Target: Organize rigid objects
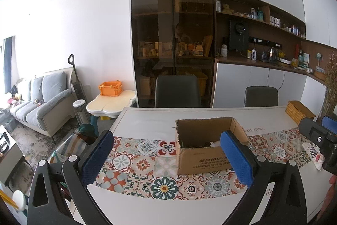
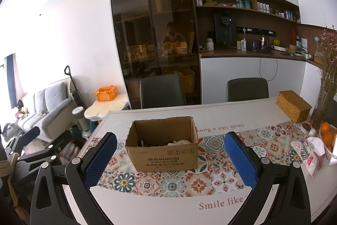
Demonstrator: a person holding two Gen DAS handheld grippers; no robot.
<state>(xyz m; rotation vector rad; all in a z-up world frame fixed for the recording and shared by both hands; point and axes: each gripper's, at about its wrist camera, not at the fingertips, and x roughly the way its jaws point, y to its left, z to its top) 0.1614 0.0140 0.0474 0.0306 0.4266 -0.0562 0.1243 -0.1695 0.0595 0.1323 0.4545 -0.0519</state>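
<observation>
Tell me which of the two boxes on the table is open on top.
The cardboard box on the patterned runner; its top is open and things show inside. The woven box at the far right corner has its lid closed.

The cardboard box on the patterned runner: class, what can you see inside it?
Inside the cardboard box, the right wrist view shows a pale rounded object at the right and dark items at the left. The front wall hides everything lower, so the rest cannot be identified.
</observation>
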